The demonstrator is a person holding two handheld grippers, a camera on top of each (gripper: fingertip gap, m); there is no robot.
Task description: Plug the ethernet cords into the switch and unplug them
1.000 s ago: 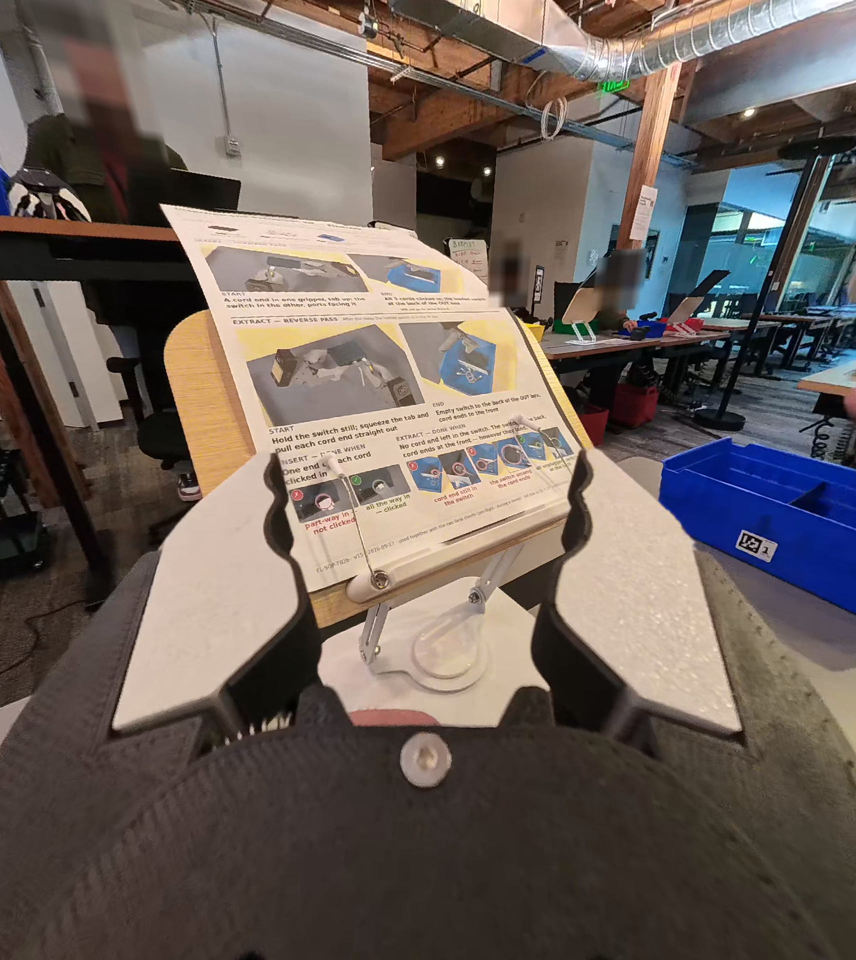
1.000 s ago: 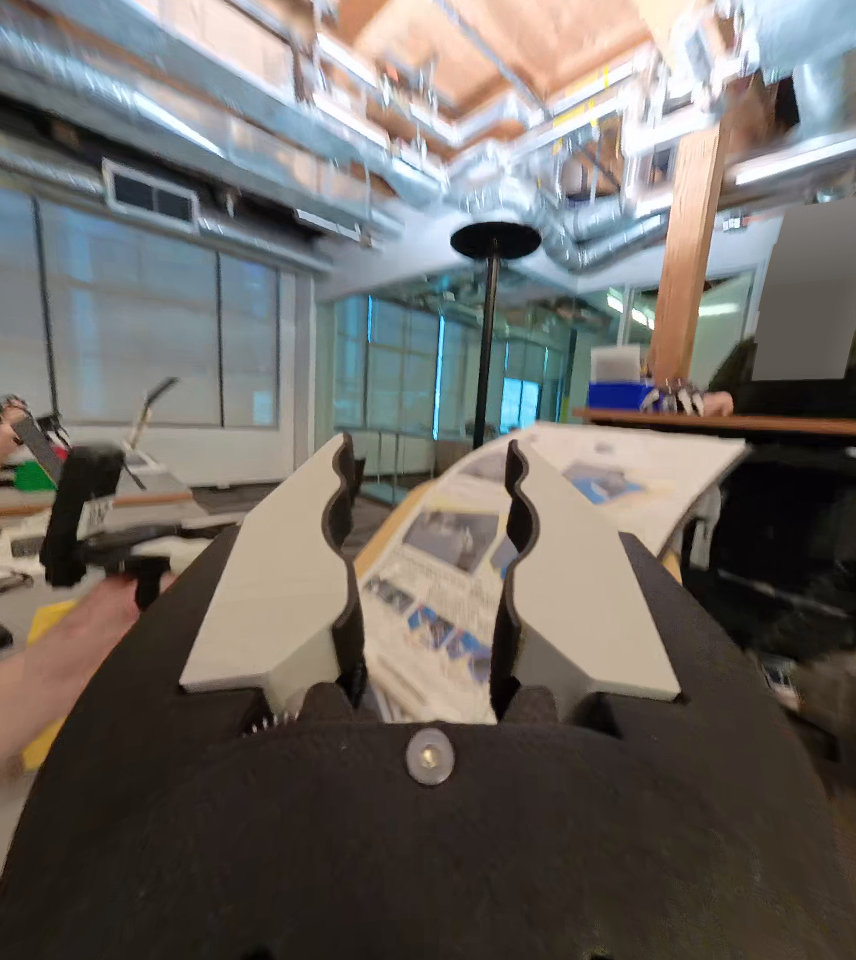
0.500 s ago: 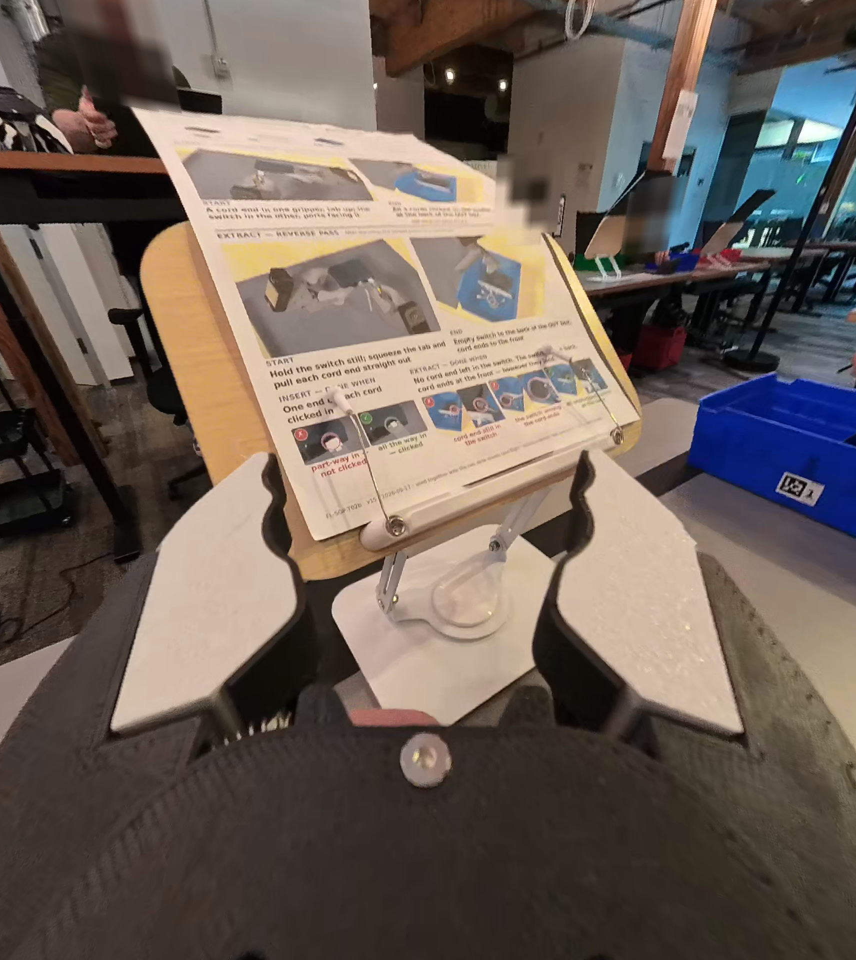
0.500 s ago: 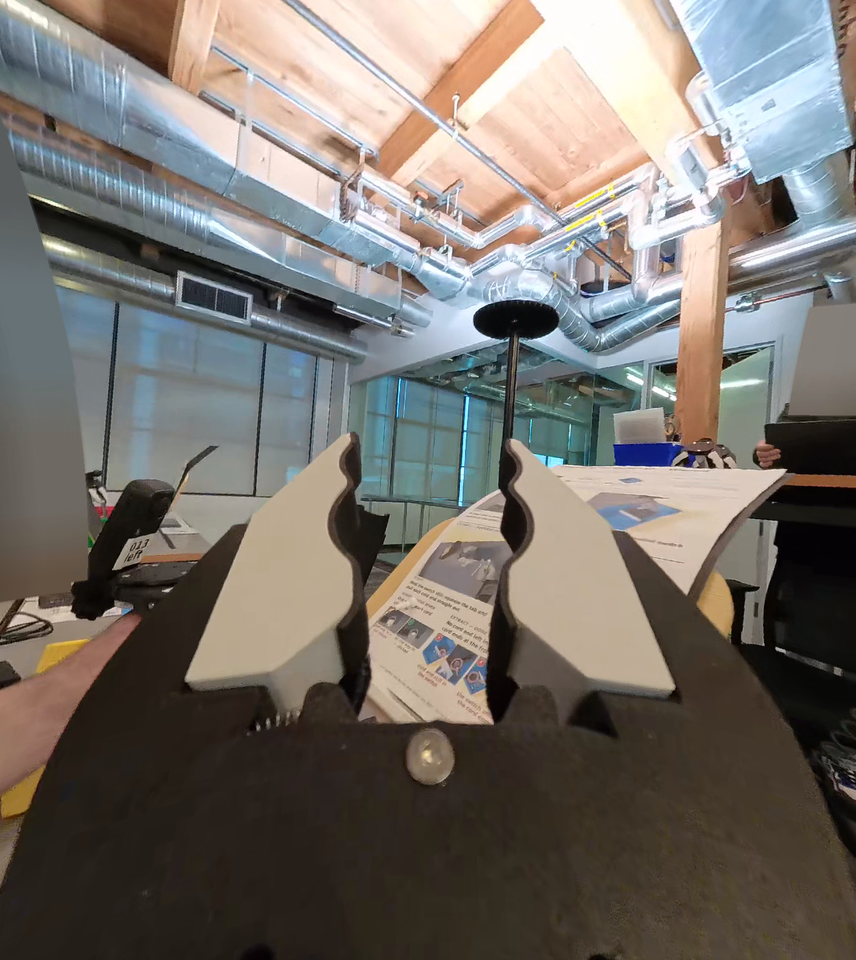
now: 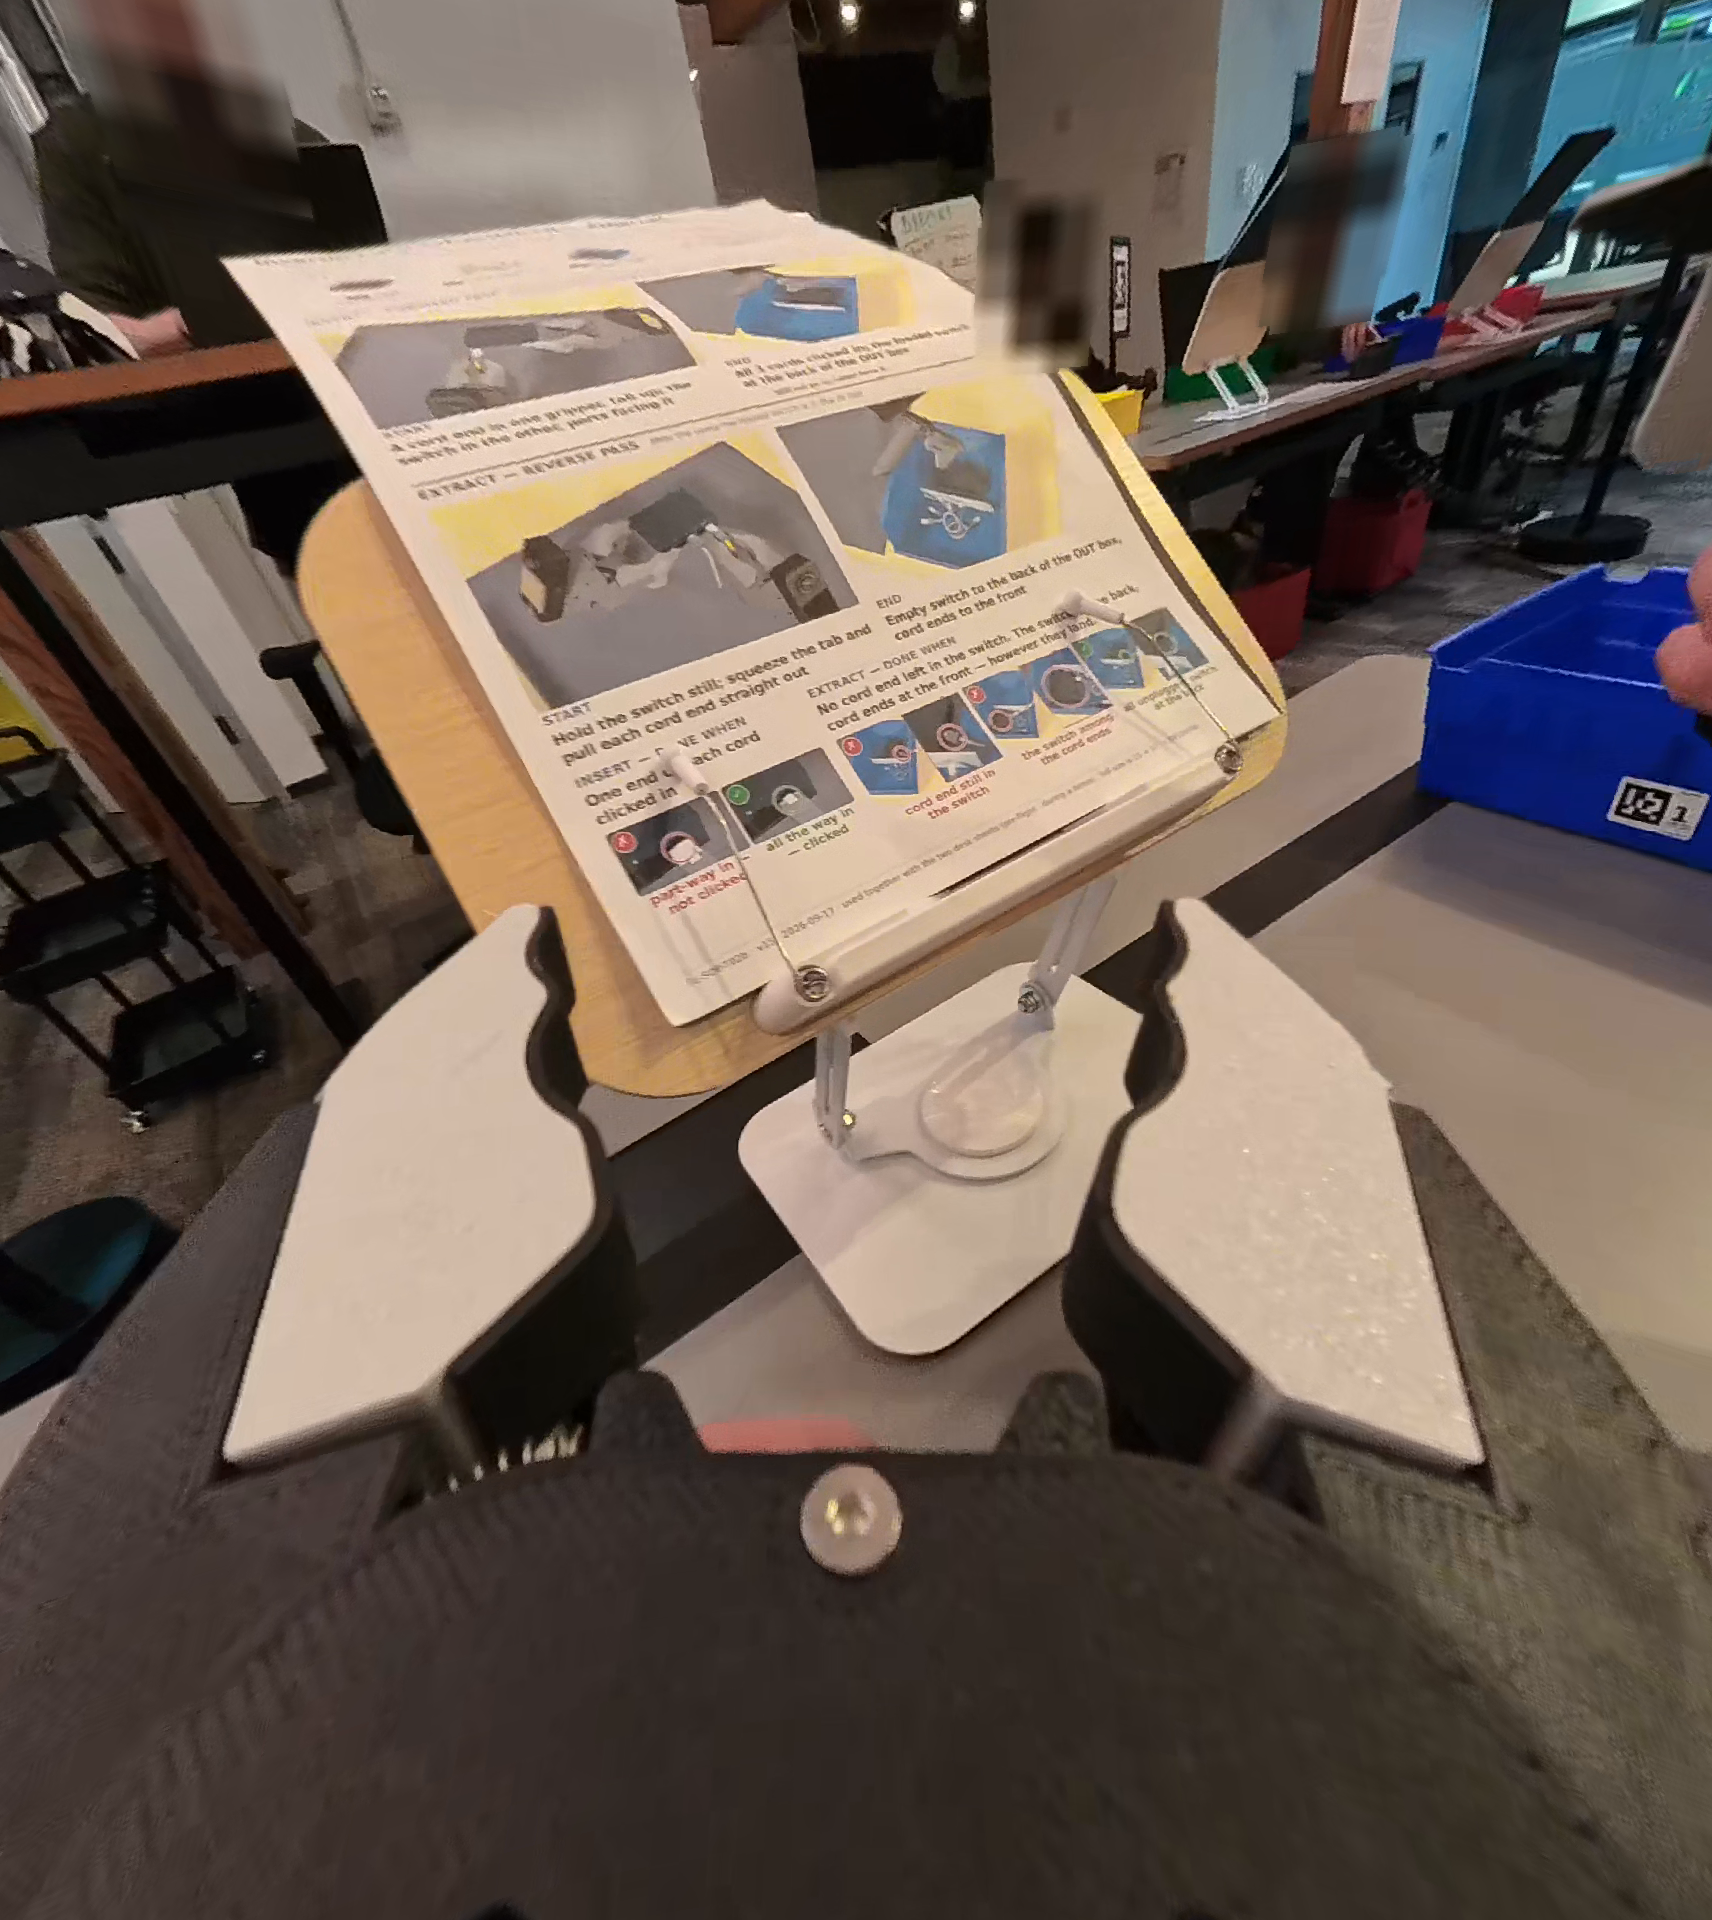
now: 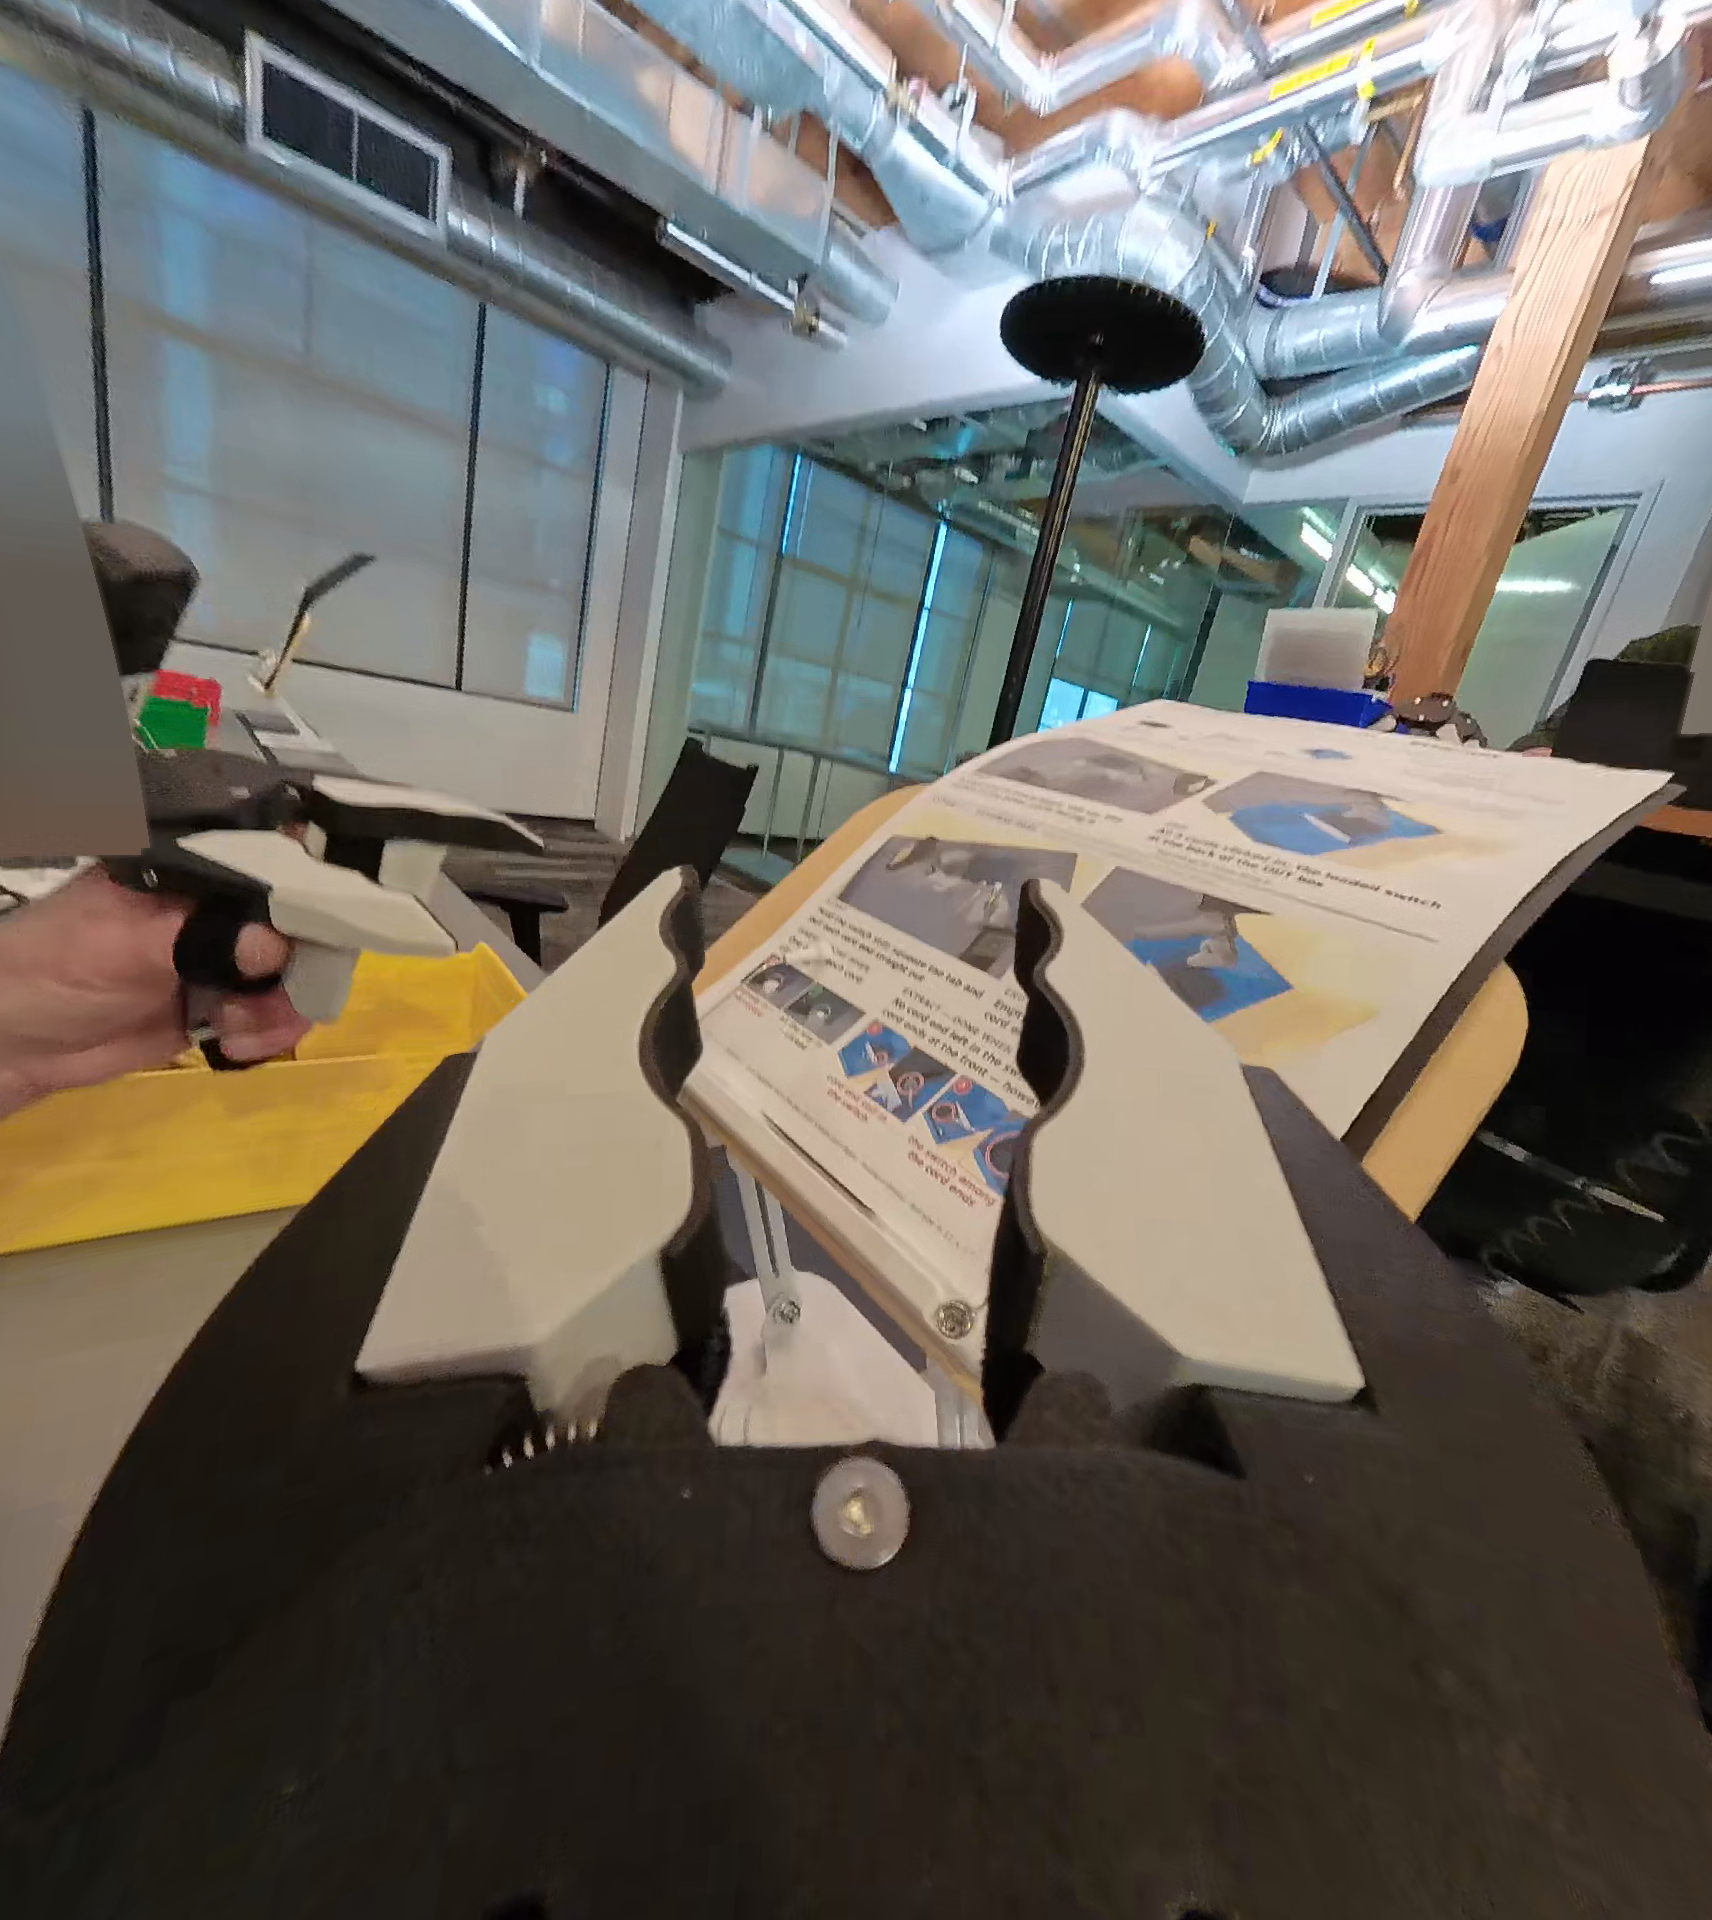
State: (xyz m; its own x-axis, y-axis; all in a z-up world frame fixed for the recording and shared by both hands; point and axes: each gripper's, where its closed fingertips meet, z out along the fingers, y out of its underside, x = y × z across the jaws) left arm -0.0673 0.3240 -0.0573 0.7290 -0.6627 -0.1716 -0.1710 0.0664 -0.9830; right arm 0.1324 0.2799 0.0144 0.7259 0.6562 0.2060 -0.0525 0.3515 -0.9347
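Both sets of tongs are spread apart and empty: left tongs, right tongs. No cords or switch in view, maybe in the blue bin or yellow bin. I'd guess light, floppy cords; pinch the stiff plug, tab up

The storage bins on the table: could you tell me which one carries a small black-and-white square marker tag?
The blue plastic bin carries it, on its near wall; the yellow plastic bin shows none.
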